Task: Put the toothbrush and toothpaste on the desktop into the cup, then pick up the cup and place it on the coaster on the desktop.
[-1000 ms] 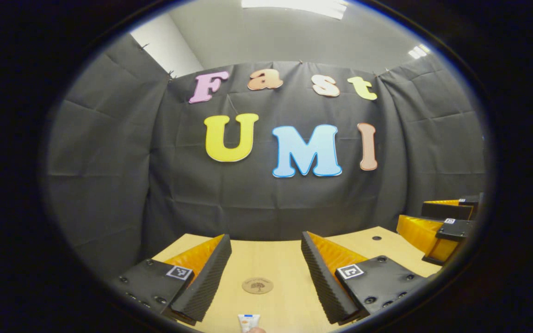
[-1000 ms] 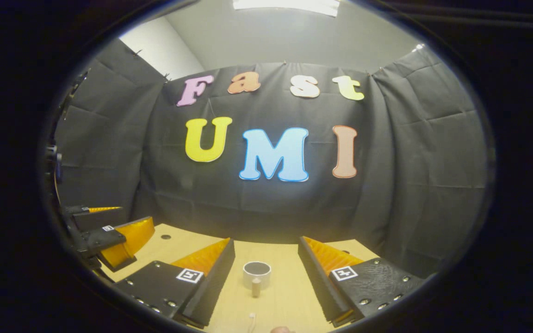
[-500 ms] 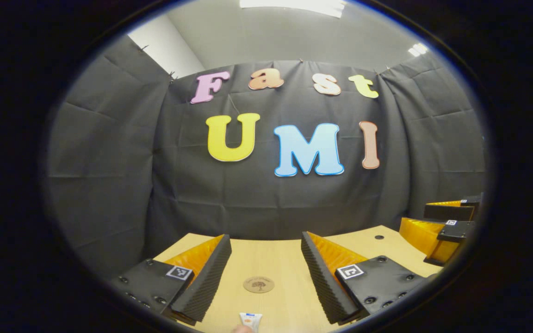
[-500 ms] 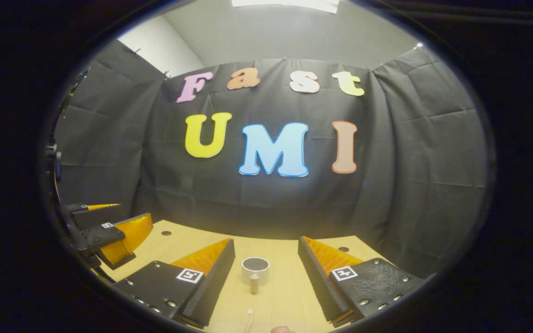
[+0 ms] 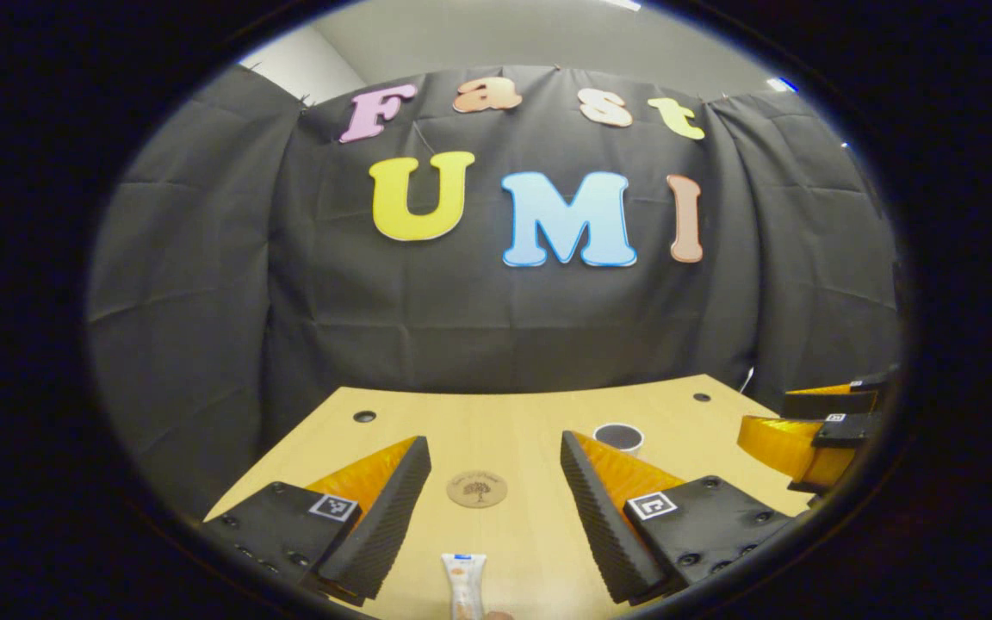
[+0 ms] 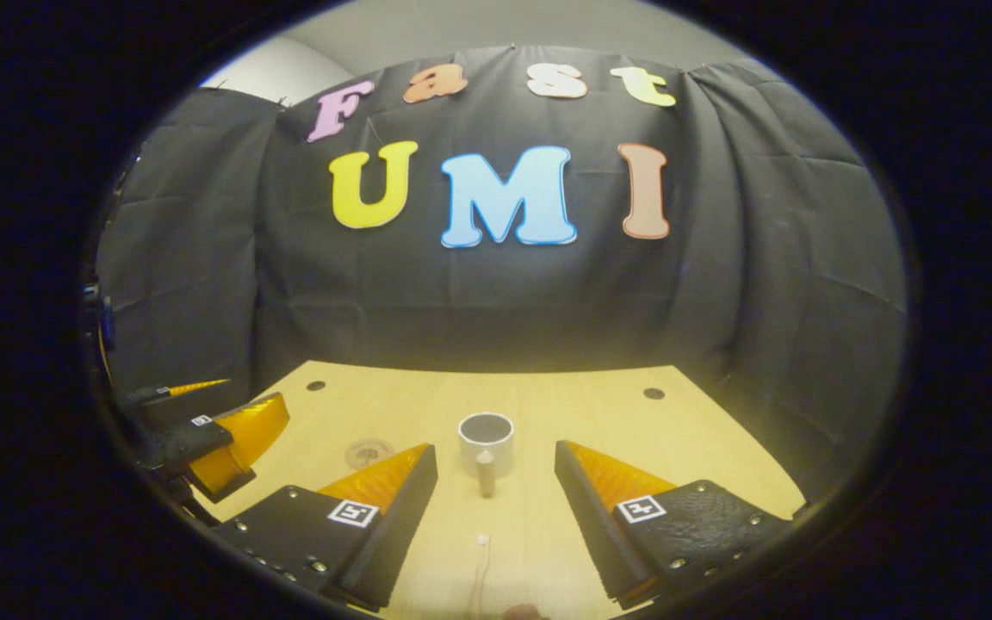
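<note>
Both tongs [image 5: 496,508] [image 6: 496,517] have tilted down, revealing more desktop [image 6: 565,413].

Dim, sharp pictures, lit from overhead, edges fisheye-bent.

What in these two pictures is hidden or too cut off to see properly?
- Toothpaste, left gripper view: its near end runs off the bottom edge.
- Toothbrush, right gripper view: thin, faint, its handle cut off at the bottom.
- Cup, right gripper view: its dark inside cannot be made out.

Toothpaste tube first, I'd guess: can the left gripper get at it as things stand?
Probably yes: the white toothpaste tube lies on the wooden desktop ahead of the left gripper, jaws open, nothing between.
</note>
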Demonstrator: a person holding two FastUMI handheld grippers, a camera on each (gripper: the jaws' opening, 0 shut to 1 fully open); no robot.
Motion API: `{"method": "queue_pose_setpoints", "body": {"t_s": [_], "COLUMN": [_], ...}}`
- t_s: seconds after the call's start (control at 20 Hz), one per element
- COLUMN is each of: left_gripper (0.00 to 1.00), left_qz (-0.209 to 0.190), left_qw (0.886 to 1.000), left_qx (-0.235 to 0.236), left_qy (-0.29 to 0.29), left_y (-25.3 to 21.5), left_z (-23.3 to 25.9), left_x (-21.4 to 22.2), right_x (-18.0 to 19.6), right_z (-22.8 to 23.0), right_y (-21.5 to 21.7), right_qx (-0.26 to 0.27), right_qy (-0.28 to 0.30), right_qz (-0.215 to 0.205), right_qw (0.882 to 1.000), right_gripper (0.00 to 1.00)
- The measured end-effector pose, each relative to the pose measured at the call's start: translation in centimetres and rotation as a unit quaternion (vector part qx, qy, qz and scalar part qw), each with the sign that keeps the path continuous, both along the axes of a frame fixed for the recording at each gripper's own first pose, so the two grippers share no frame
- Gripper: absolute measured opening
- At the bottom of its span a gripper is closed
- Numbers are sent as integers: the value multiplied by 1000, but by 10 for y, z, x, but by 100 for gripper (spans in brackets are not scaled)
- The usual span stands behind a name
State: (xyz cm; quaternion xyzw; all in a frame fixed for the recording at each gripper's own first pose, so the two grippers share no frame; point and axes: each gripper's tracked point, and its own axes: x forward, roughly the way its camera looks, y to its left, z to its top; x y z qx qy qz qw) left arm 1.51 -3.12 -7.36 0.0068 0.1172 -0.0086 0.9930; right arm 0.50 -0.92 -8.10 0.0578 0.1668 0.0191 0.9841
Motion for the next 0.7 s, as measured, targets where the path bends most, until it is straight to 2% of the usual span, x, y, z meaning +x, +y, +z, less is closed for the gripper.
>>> {"method": "queue_pose_setpoints", "body": {"t_s": [0.05, 0.3, 0.6, 0.7], "left_gripper": [100, 98, 98, 98], "left_qz": [-1, 19, 44, 49], "left_qw": [1000, 993, 972, 962], "left_qx": [-1, -15, -37, -38], "left_qy": [16, 120, 228, 267], "left_y": [1, 12, 27, 30], "left_z": [-11, -74, -136, -155], "left_x": [2, 6, 3, -3], "right_x": [0, -1, -1, -5], "right_z": [-8, -52, -93, -109], "right_y": [0, 14, 23, 23], "right_qx": [-1, -2, -15, -15], "right_qy": [17, 100, 185, 212], "right_qz": [2, 22, 44, 50], "right_qw": [1000, 995, 982, 976], "right_gripper": [85, 85, 85, 85]}}
